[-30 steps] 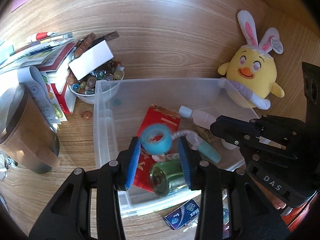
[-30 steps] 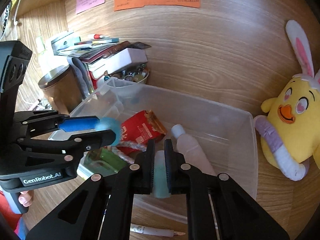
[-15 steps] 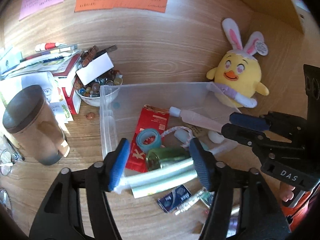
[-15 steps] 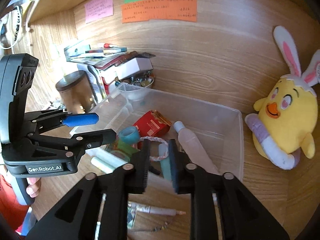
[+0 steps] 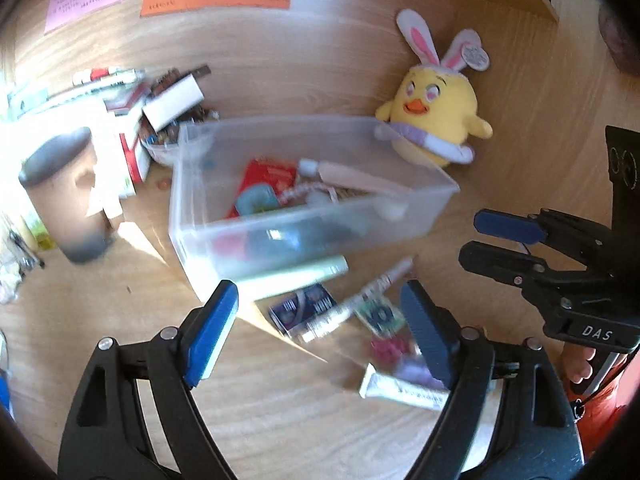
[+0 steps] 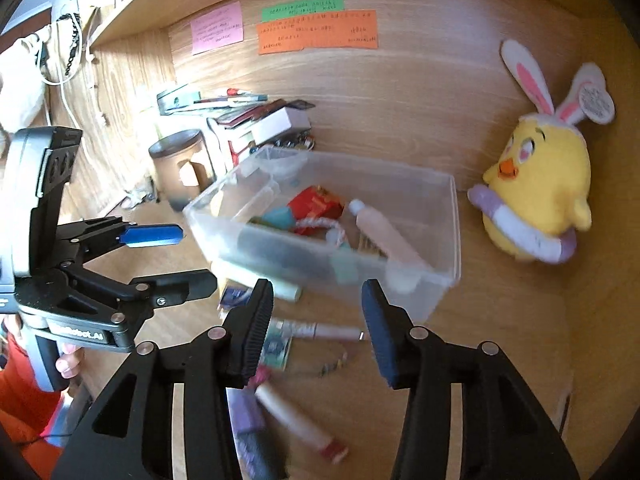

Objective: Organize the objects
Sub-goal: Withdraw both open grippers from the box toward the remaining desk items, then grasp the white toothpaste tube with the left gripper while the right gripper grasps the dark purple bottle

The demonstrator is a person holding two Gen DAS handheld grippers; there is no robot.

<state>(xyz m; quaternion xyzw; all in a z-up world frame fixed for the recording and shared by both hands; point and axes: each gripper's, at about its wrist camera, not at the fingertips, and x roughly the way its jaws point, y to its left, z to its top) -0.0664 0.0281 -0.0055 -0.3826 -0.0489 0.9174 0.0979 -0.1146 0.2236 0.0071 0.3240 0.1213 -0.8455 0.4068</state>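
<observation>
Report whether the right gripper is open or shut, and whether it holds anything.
Open and empty. The right gripper shows a wide gap between its fingers, with only the desk clutter and the clear bin visible through it.

Bright leftward glare, motion blur, probably sunlight.

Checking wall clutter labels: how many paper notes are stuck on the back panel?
3: pink note at left, green note above the orange note. Others may be out of view.

Sunlit wooden desk (image 5: 280, 420) backed by wood-panel wall (image 6: 400, 92) with shelf (image 6: 132, 20) above
</observation>
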